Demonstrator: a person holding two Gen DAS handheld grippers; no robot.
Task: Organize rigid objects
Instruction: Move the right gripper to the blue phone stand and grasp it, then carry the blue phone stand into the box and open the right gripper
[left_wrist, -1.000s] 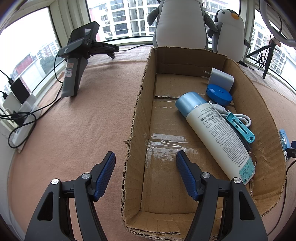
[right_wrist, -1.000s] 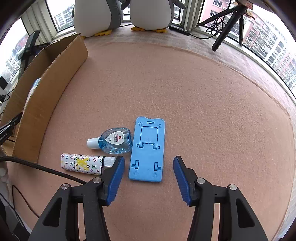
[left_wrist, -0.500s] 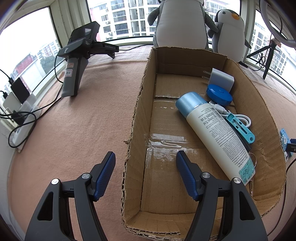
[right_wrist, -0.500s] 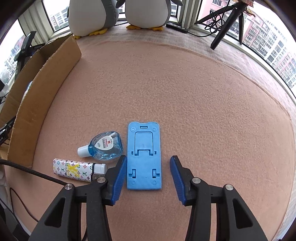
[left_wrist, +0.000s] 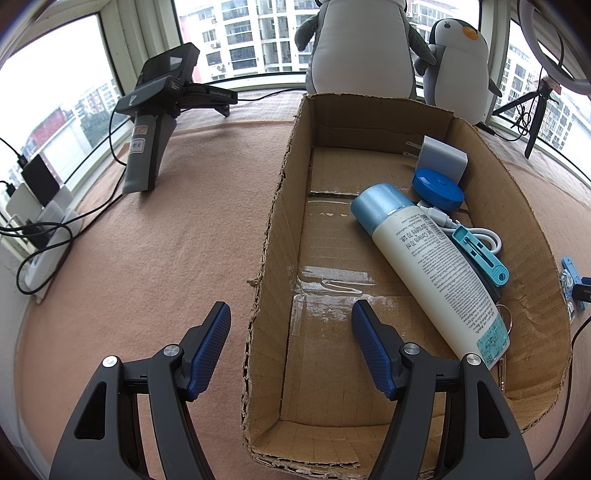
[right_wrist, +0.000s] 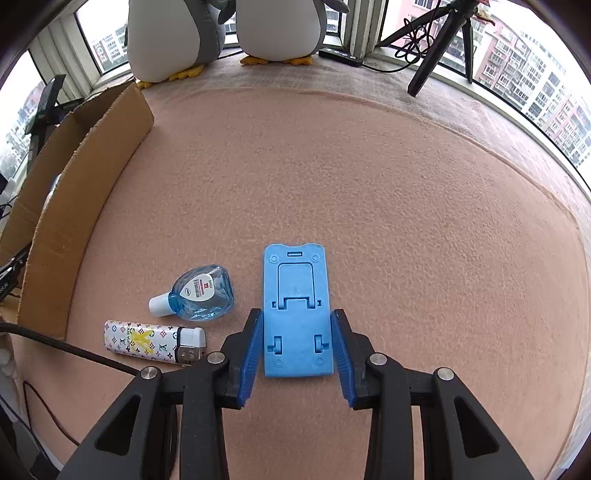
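Near the desk's front edge, the right gripper (right_wrist: 295, 350) is closing around the flat blue phone stand (right_wrist: 295, 314), not yet pinching; stiff, light plastic, best gripped across its long sides. The left gripper (left_wrist: 291, 347) straddles the box (left_wrist: 266, 258) wall, untouching.

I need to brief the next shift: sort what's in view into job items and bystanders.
Job: cardboard box, blue phone stand between the closing right gripper pads, small blue bottle, patterned lighter, white spray bottle.

Bystanders: plush penguins, black tripod, handheld scanner.
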